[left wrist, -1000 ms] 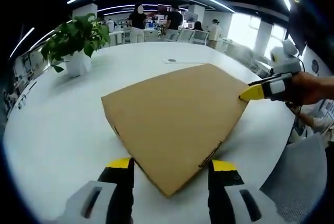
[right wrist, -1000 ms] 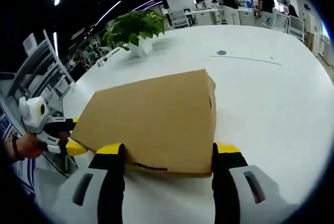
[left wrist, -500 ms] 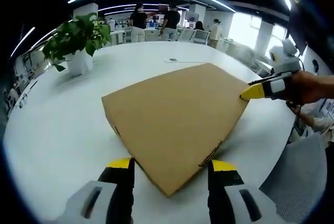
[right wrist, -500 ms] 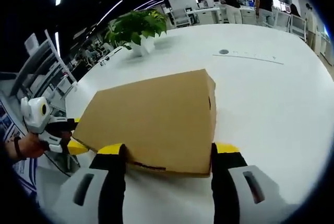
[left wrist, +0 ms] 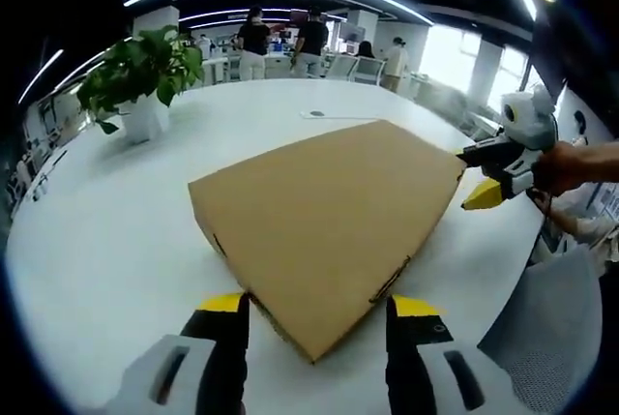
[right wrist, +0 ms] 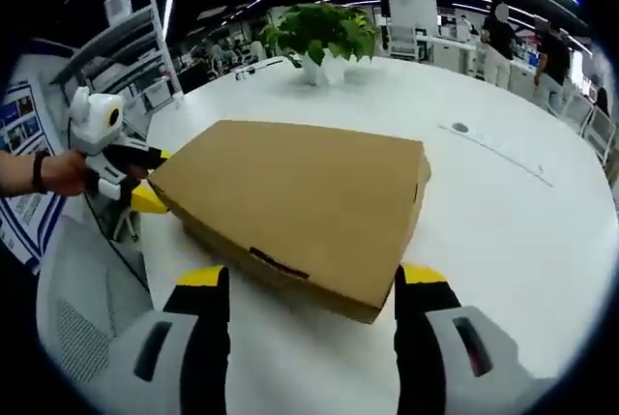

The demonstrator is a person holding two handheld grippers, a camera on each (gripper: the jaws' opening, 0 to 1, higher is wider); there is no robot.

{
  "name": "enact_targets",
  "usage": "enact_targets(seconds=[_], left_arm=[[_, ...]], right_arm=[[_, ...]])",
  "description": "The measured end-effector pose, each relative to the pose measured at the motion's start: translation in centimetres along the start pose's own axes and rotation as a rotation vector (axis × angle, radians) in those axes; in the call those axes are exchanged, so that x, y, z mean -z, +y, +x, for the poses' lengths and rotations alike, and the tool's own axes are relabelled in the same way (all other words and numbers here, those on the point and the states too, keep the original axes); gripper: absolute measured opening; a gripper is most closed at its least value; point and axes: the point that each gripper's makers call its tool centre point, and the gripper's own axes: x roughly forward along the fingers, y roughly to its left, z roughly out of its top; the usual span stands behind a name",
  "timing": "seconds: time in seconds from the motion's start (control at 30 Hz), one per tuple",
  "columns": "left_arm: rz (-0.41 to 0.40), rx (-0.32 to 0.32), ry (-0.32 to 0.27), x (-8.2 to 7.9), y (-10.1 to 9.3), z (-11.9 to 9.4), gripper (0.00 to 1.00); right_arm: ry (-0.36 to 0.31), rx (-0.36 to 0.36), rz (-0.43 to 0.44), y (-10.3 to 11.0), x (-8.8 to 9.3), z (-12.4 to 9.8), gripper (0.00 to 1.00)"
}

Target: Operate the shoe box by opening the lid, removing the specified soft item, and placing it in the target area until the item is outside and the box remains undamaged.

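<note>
On the white round table (left wrist: 116, 241) in front of you the brown cardboard shoe box (left wrist: 324, 212) lies flat with its lid closed, one corner pointing between your left gripper (left wrist: 314, 313), whose yellow-tipped jaws stand apart on either side of that corner without touching it; in the right gripper view the right gripper (right wrist: 314, 284) likewise has its jaws spread wide at the box's near edge, holding nothing; around the box the table is bare except for a potted plant (left wrist: 140, 72) in a white pot toward the far side and a small round disc (left wrist: 318, 112) set in the tabletop beyond the box; a grey mesh chair (right wrist: 82, 323) stands at the table's edge, and people stand among desks in the far office; a shelf unit (right wrist: 131, 43) rises behind the plant in the right gripper view; compared with half a second ago, your right gripper has pulled off the box's far corner, where its tip was touching, and now hangs just beside it, tilted downward; no readable writing shows on the box.
</note>
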Motion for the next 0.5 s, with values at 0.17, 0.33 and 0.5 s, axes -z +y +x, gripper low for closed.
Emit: enact_targets(seconds=[0.17, 0.33, 0.5], left_arm=[[-0.01, -0.025, 0.02, -0.2, 0.0, 0.3, 0.58], [-0.02, -0.029, 0.017, -0.3, 0.5, 0.2, 0.58], [-0.032, -0.03, -0.009, -0.9, 0.2, -0.7, 0.57]], right_arm=[[-0.005, 0.038, 0.025, -0.1, -0.2, 0.0, 0.54], [-0.02, 0.045, 0.033, -0.2, -0.3, -0.2, 0.54], [-0.034, 0.043, 0.043, 0.0, -1.0, -0.7, 0.54]])
